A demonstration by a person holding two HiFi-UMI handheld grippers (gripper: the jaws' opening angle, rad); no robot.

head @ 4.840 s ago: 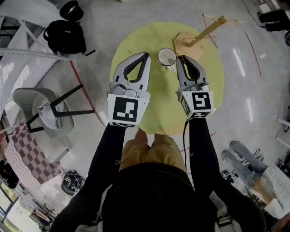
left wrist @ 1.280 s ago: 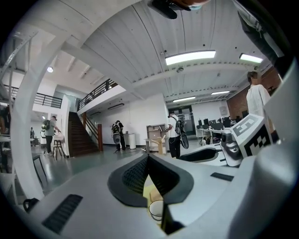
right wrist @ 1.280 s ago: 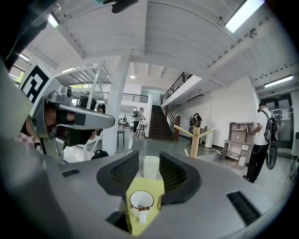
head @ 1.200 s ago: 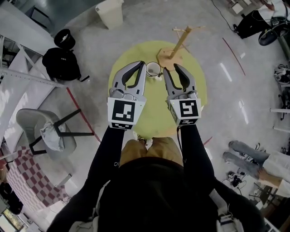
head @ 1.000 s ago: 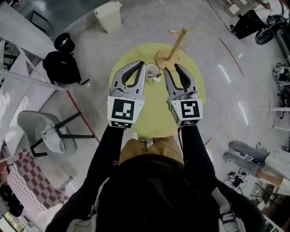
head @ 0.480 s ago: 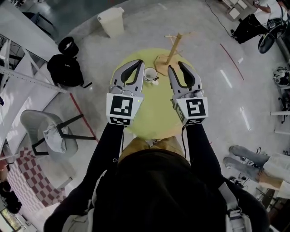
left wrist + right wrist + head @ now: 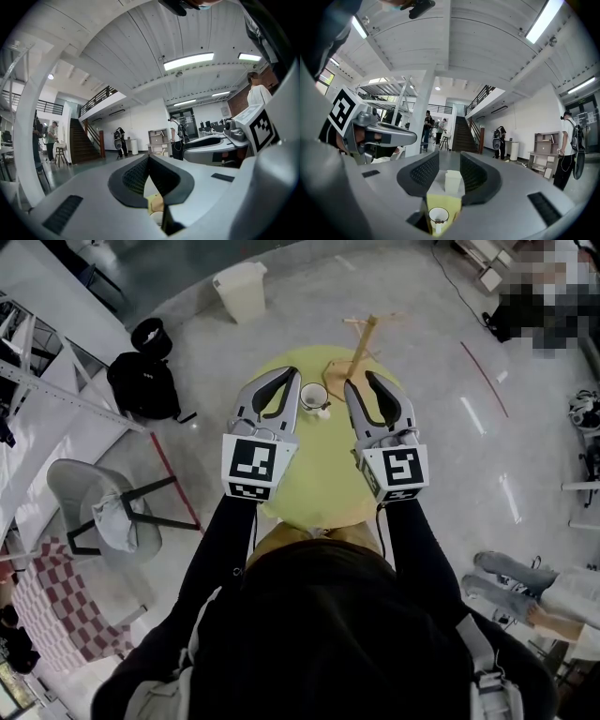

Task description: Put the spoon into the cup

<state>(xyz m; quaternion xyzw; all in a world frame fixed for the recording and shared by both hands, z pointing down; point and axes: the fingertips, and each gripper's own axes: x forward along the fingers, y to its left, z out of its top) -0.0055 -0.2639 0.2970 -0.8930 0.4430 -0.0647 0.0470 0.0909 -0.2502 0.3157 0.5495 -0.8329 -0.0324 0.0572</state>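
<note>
A white cup [image 7: 313, 395] stands on the round yellow-green table [image 7: 323, 474], its handle toward me. I cannot make out a spoon in any view. My left gripper [image 7: 294, 379] hovers just left of the cup, its fingertips touching and nothing held. My right gripper [image 7: 359, 381] hovers just right of the cup, with a narrow gap between its pads. In the right gripper view the right gripper [image 7: 450, 161] frames the cup [image 7: 439, 215] far below. In the left gripper view the left gripper [image 7: 149, 158] has its tips meeting, and the cup's rim [image 7: 157, 218] shows beneath.
A wooden mug tree [image 7: 361, 345] stands at the table's far edge. On the floor are a white bin [image 7: 240, 289], a black backpack [image 7: 143, 385], a black bucket [image 7: 150, 334] and a grey chair [image 7: 89, 502]. People stand farther off in the hall.
The head view has risen and pulled back, so the table and cup look smaller. Both grippers stay on either side of the cup, holding nothing.
</note>
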